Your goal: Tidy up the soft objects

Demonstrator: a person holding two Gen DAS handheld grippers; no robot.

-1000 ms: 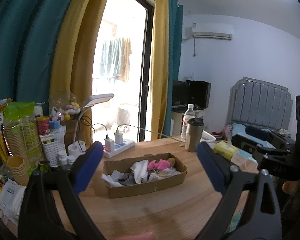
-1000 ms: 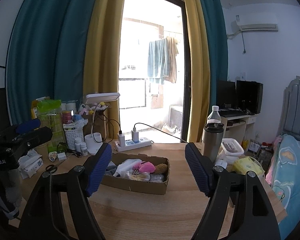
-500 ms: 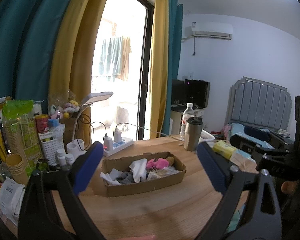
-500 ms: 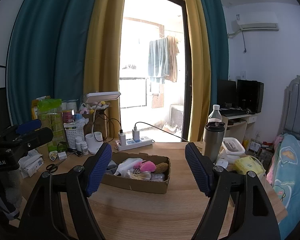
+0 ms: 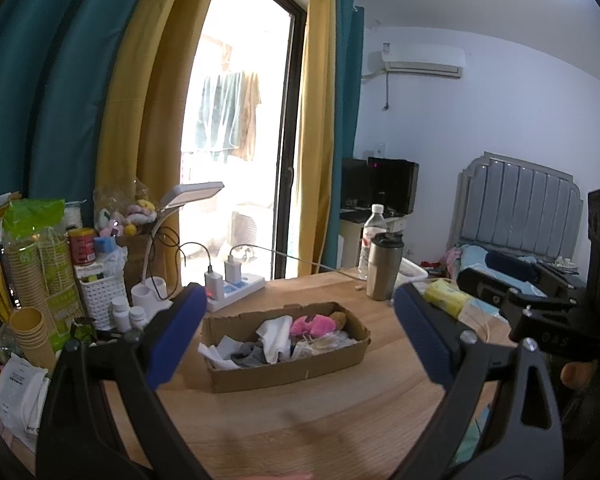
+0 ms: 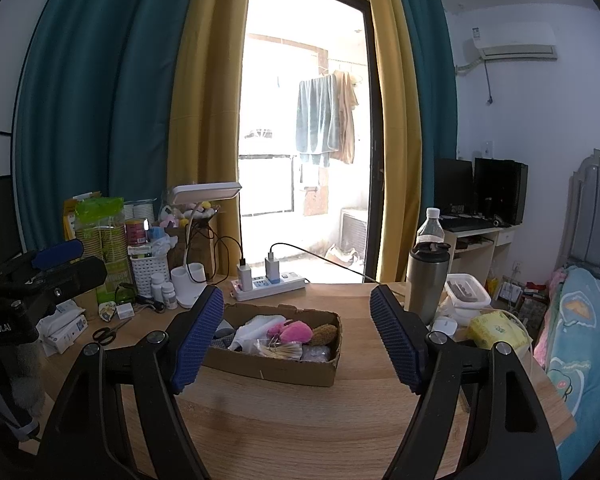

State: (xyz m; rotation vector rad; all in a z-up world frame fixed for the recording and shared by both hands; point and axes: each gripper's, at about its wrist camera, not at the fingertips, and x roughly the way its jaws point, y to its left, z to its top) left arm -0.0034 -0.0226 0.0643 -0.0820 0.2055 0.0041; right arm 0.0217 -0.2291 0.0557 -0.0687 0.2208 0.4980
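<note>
A shallow cardboard box (image 5: pixel 300 372) sits mid-table; it also shows in the right wrist view (image 6: pixel 296 374). It holds soft things: a white cloth (image 5: pixel 276 334), a pink plush piece (image 5: pixel 314 325) (image 6: pixel 294 332), grey fabric (image 5: pixel 248 354) and a brown fuzzy item (image 6: pixel 326 332). My left gripper (image 5: pixel 296 338) is open and empty, held above the table short of the box. My right gripper (image 6: pixel 296 338) is open and empty, likewise short of the box.
The wooden table (image 6: pixel 300 432) carries a power strip (image 6: pixel 270 284), a desk lamp (image 6: pixel 206 194), a steel tumbler (image 6: pixel 426 280), a water bottle (image 6: pixel 430 230), a yellow pack (image 6: pixel 496 330), scissors (image 6: pixel 108 332) and stacked cups and bottles at the left (image 5: pixel 40 268). A bed stands at the right (image 6: pixel 580 340).
Both grippers have drifted slightly; the box sits a little lower and nearer in both views. Both stay open and empty.
</note>
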